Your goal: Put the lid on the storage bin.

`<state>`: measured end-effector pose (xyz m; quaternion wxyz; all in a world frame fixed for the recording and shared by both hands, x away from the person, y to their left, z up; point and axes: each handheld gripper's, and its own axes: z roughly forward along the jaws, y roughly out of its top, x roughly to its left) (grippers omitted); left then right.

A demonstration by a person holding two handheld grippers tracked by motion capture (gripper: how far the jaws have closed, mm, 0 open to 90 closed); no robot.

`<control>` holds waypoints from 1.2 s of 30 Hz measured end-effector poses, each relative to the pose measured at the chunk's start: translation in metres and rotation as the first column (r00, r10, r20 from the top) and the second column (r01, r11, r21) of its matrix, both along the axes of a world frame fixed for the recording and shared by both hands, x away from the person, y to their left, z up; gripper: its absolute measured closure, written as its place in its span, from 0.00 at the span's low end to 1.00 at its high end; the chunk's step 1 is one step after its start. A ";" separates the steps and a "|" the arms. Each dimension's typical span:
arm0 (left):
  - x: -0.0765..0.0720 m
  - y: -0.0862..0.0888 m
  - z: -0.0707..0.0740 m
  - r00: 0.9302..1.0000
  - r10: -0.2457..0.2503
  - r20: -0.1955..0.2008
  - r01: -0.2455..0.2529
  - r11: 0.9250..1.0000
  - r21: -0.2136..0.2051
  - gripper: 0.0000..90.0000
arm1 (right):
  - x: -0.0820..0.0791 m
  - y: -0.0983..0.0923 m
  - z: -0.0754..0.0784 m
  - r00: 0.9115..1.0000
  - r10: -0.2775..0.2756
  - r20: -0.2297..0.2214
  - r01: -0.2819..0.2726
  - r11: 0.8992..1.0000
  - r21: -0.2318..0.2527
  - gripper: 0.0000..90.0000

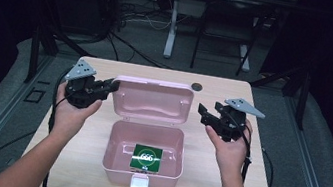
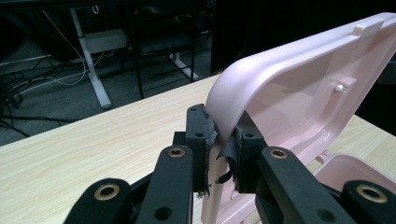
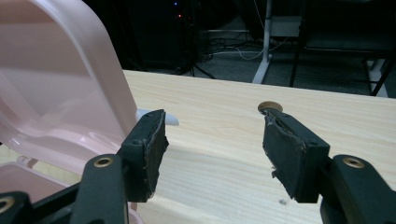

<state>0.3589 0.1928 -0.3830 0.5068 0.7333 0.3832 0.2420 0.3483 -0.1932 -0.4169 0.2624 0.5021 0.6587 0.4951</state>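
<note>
**Pink box held open at its lid**

Pale wood-grain worktop (image 1: 91, 172) is seen under a dark room. Nearest the person's edge of it, a pink box (image 1: 140, 178) stands open, a white latch (image 1: 140, 184) at its front wall. On the box floor a dark green card (image 1: 147, 156) with a white round mark is laid flat.

Behind the box, its lid (image 1: 152, 100) is stood nearly upright on the hinge, the hollow inside turned toward the person. The lid's left corner is clamped by the left gripper (image 1: 111, 86); in the left gripper view the fingers (image 2: 200, 140) are seen pressed on either side of the lid's (image 2: 280, 88) rounded rim, nearly closed, with worn padding caught against the plastic.

To the right of the lid, apart from it, the right gripper (image 1: 202, 113) is held in the person's hand above the worktop. Its fingers (image 3: 149, 144) are spread wide with nothing between them; bare worktop is seen through the gap, and the lid's edge (image 3: 93, 79) lies just outside the left finger.

Farther back, a small round hole (image 1: 197, 86) is set near the worktop's far edge. Beyond it, grey floor, cables and white desk legs (image 1: 172, 23) are made out in the dark.
</note>
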 end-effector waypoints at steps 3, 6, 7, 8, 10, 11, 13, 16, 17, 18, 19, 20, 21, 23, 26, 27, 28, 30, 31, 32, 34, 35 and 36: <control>0.000 0.000 0.000 1.000 -0.001 0.007 0.001 1.000 0.009 0.90 | -0.001 0.001 0.000 1.000 0.003 0.004 -0.003 1.000 0.005 0.44; -0.001 -0.004 0.001 1.000 -0.003 0.028 0.002 0.999 0.035 0.90 | -0.002 0.001 0.001 1.000 0.004 0.014 -0.004 1.000 0.006 0.44; -0.002 -0.005 0.001 0.999 -0.004 0.032 0.002 0.999 0.041 0.90 | -0.003 0.001 0.001 1.000 0.004 0.017 -0.004 1.000 0.007 0.44; -0.002 -0.006 0.001 0.999 -0.004 0.038 0.002 0.999 0.046 0.91 | -0.003 0.001 0.001 1.000 0.004 0.021 -0.004 1.000 0.010 0.44; -0.002 -0.008 0.001 0.999 -0.006 0.051 0.003 0.998 0.057 0.91 | -0.003 0.001 0.002 1.000 0.001 0.025 -0.001 1.000 0.014 0.45; -0.003 -0.010 0.001 0.998 -0.006 0.055 0.003 0.998 0.059 0.91 | -0.004 0.000 0.002 1.000 0.000 0.027 0.000 1.000 0.015 0.45; -0.003 -0.011 0.001 0.998 -0.009 0.064 0.005 0.997 0.071 0.91 | -0.004 0.000 0.002 1.000 -0.002 0.029 0.001 1.000 0.019 0.45; -0.004 -0.011 0.001 0.998 -0.014 0.063 0.010 0.998 0.069 0.91 | -0.004 -0.001 0.001 1.000 -0.002 0.028 0.001 1.000 0.019 0.45; -0.004 -0.011 0.001 0.998 -0.016 0.062 0.012 0.998 0.067 0.91 | -0.004 -0.001 0.001 1.000 -0.002 0.026 0.001 1.000 0.020 0.45; -0.005 -0.011 0.001 0.998 -0.017 0.061 0.013 0.998 0.067 0.91 | -0.005 -0.001 0.001 1.000 -0.001 0.025 0.001 1.000 0.022 0.45; -0.006 -0.010 0.001 0.998 -0.019 0.060 0.015 0.998 0.066 0.91 | -0.005 -0.001 0.001 1.000 0.001 0.026 -0.001 1.000 0.024 0.45; -0.007 -0.010 0.002 0.998 -0.022 0.056 0.018 0.998 0.061 0.90 | -0.005 -0.001 0.002 1.000 0.001 0.029 -0.002 1.000 0.026 0.45; -0.008 -0.009 0.001 0.998 -0.024 0.056 0.021 0.998 0.056 0.90 | -0.006 0.000 0.002 0.999 0.004 0.034 -0.005 1.000 0.029 0.45; -0.010 -0.007 0.000 0.998 -0.028 0.054 0.026 0.999 0.046 0.90 | -0.006 0.001 0.003 0.999 0.009 0.038 -0.010 1.000 0.028 0.45; -0.012 -0.005 -0.001 0.998 -0.033 0.050 0.031 0.999 0.031 0.89 | -0.008 0.003 0.004 0.999 0.015 0.045 -0.016 0.999 0.028 0.45; -0.013 -0.004 -0.001 0.998 -0.035 0.048 0.034 0.999 0.030 0.88 | -0.008 0.003 0.005 0.999 0.016 0.044 -0.018 0.999 0.029 0.45; -0.015 -0.004 -0.002 0.998 -0.038 0.050 0.036 0.999 0.029 0.88 | -0.008 0.004 0.005 0.999 0.019 0.046 -0.020 0.999 0.026 0.45; -0.017 -0.004 -0.002 0.998 -0.041 0.053 0.039 0.999 0.032 0.88 | -0.009 0.005 0.005 0.999 0.026 0.044 -0.027 0.999 0.023 0.45; -0.018 -0.003 -0.002 0.998 -0.042 0.052 0.040 0.999 0.029 0.88 | -0.009 0.006 0.005 0.999 0.028 0.043 -0.029 0.999 0.022 0.45; -0.019 -0.003 -0.002 0.998 -0.045 0.050 0.044 0.999 0.028 0.87 | -0.010 0.007 0.005 0.999 0.029 0.043 -0.029 0.999 0.019 0.45; -0.020 -0.002 -0.003 0.998 -0.051 0.047 0.051 0.999 0.016 0.87 | -0.011 0.007 0.005 0.998 0.031 0.047 -0.032 0.999 0.018 0.45; -0.021 0.000 -0.003 0.998 -0.055 0.039 0.055 0.998 0.009 0.86 | -0.011 0.008 0.005 0.998 0.031 0.049 -0.032 0.999 0.019 0.45; -0.022 0.001 -0.003 0.998 -0.056 0.038 0.056 0.998 0.002 0.86 | -0.012 0.007 0.006 0.998 0.033 0.052 -0.034 0.999 0.019 0.45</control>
